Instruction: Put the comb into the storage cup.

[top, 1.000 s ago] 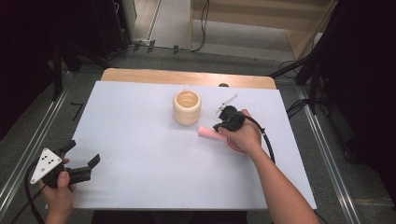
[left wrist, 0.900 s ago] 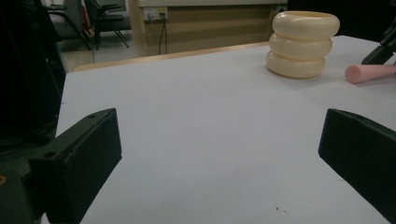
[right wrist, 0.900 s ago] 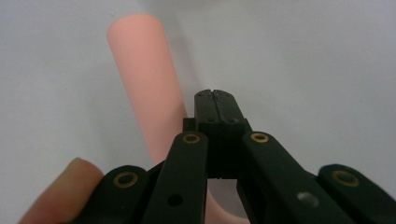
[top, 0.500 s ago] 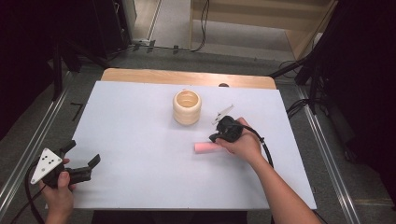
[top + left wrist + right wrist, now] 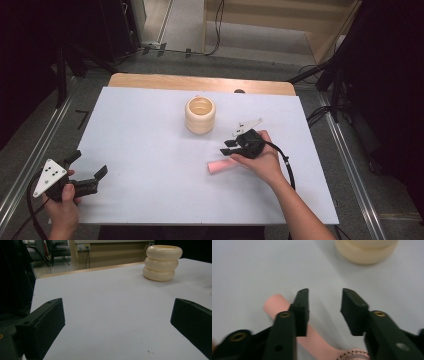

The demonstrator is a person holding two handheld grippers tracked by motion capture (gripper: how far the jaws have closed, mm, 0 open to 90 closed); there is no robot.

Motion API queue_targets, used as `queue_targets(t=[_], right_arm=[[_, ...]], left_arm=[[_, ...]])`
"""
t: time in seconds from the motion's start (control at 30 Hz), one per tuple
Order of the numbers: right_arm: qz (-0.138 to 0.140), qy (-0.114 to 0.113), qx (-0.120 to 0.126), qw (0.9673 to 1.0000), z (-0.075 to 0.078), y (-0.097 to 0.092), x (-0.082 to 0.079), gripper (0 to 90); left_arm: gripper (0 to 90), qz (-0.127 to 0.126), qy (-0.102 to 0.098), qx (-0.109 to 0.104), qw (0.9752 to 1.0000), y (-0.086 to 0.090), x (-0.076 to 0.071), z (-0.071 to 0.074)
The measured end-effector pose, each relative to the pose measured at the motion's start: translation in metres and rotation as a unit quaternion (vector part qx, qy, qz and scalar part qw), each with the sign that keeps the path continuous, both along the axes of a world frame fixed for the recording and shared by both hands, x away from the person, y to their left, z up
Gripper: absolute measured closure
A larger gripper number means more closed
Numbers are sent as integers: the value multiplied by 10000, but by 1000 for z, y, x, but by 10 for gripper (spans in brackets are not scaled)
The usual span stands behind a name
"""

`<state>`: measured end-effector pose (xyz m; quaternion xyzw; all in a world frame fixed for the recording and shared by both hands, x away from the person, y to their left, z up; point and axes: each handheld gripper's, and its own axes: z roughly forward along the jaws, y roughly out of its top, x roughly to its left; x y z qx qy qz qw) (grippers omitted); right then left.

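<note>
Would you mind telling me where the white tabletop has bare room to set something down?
The wide stretch between the left gripper and the cream ribbed cup is bare. It is crowded around the right gripper, above the pink foam cylinder.

Pink roll (image 5: 277,305) partly behind right tongs (image 5: 325,305), cut off at bottom edge.

The right hand-held gripper (image 5: 229,147) has just opened, apparently off the pink tube (image 5: 222,166).

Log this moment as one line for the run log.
right tongs: open, jaws just opened, nothing between | pink foam cylinder: lying on white table, beside right tongs | left tongs: open, idle | cream ringed cup: upright
</note>
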<state>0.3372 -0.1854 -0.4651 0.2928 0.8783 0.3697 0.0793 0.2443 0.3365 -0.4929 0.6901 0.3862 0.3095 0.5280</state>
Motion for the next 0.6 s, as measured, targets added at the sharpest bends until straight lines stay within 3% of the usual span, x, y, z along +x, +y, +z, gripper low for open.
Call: queue_targets(t=[0.03,0.07,0.1,0.13,0.17,0.2,0.3,0.6], right_arm=[[-185,-192,235,9994,6,-5,-4,273],[-243,-252,340,9988,7,-7,-6,164],[-243,-252,340,9988,7,-7,-6,164],[-350,-350,510,9975,10,-11,-9,90],[-678,-614,663,9936,13,-17,-17,8],[-678,-614,663,9936,13,-17,-17,8],[-1008,-877,782,9879,14,-30,-27,0],[-1234,-1019,1071,9813,11,-51,-42,0]], left_arm=[[0,-2,-4,6,10000,0,0,0],[0,-5,-2,12,10000,0,0,0],[0,-8,-7,19,10000,0,0,0],[0,-9,-4,24,10000,0,0,0],[0,-7,-5,25,10000,0,0,0],[0,-9,-4,25,10000,0,0,0],[0,-13,-2,41,10000,0,0,0],[0,-11,-4,66,10000,-1,0,0]])
